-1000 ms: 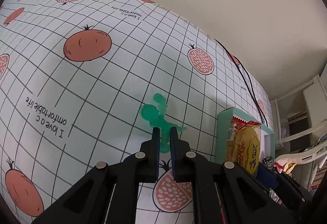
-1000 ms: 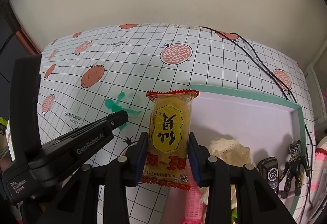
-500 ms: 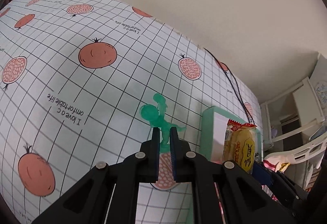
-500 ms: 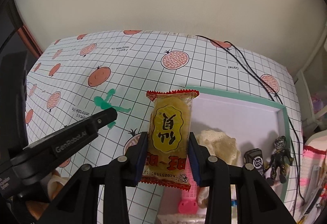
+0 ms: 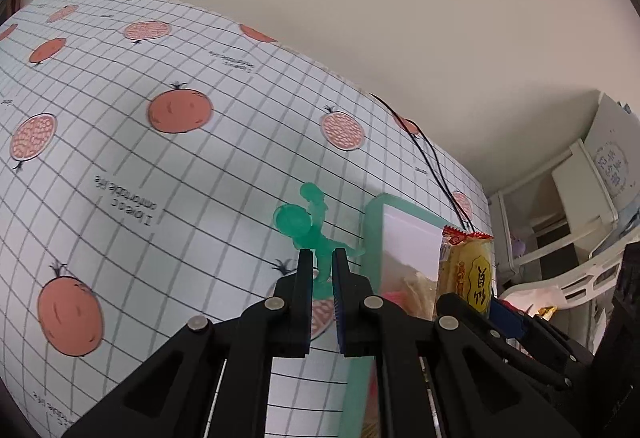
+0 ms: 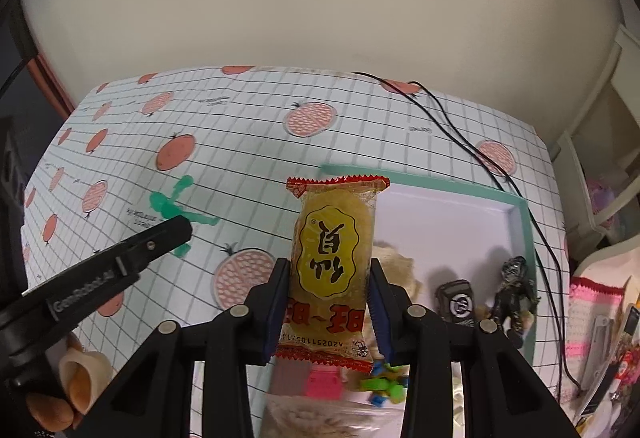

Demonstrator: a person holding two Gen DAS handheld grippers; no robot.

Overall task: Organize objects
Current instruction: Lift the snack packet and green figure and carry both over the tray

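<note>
My left gripper [image 5: 322, 258] is shut on a translucent green toy figure [image 5: 304, 222], gripping it by the lower body over the fruit-print tablecloth [image 5: 120, 142]. From the right wrist view the green figure [image 6: 168, 206] pokes out past the left gripper's tip [image 6: 180, 230]. A yellow snack packet [image 6: 332, 238] with red ends stands upright in my right gripper [image 6: 330, 266], which is shut on it. That packet [image 5: 468, 270] hovers at the near left part of the green-rimmed tray [image 6: 440, 184]; the tray's edge [image 5: 372, 222] lies just right of the figure.
Inside the tray are a black figure [image 6: 514, 290], a small black device [image 6: 458, 300], a cream lacy piece [image 6: 400, 266], a pink item [image 6: 324, 382] and a green-blue toy [image 6: 384, 384]. A black cable [image 6: 460, 134] crosses the cloth. White shelving [image 5: 580, 198] stands to the right, a hand [image 6: 76, 386] at lower left.
Both grippers have drawn up and back from the table, each keeping its object. The tray's left edge now sits closer to the green figure in the left view.
</note>
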